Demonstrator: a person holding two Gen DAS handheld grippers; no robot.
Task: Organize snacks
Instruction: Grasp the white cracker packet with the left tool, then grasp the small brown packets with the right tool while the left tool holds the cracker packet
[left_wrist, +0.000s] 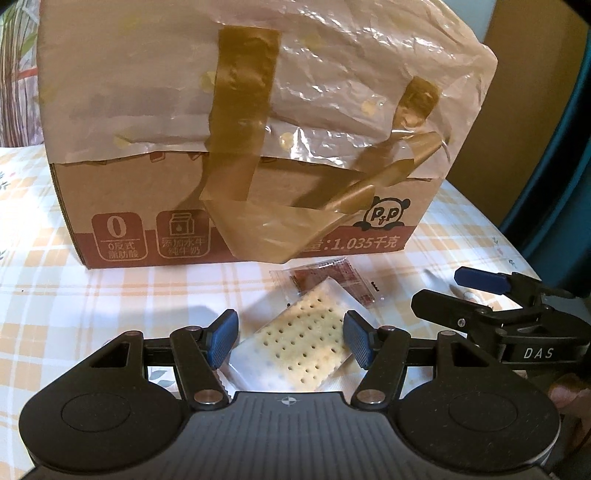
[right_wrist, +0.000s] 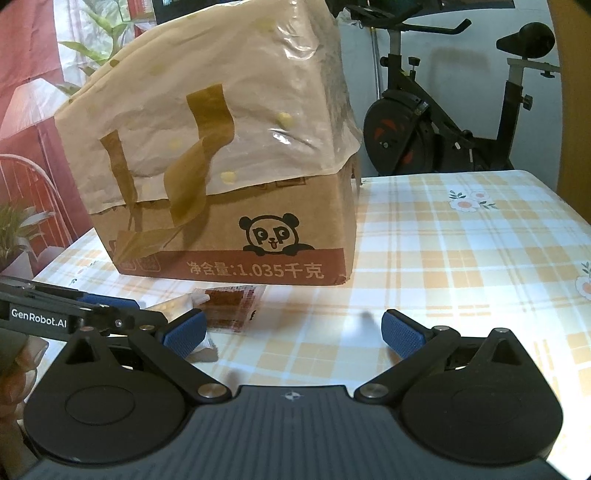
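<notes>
The left gripper (left_wrist: 290, 341) is tilted downward, pads apart around a cracker pack (left_wrist: 295, 350). The right gripper (right_wrist: 291, 332) is held open; a box (right_wrist: 229, 229) stands at twelve o'clock.

A home: a table under a checked floral tablecloth (right_wrist: 461, 236), an exercise bike (right_wrist: 436, 122) and houseplants (right_wrist: 99, 33) behind.

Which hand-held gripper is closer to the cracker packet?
Left. The left hand-held gripper has the cracker packet between its open jaws; the right hand-held gripper is open over bare tablecloth beside it.
</notes>
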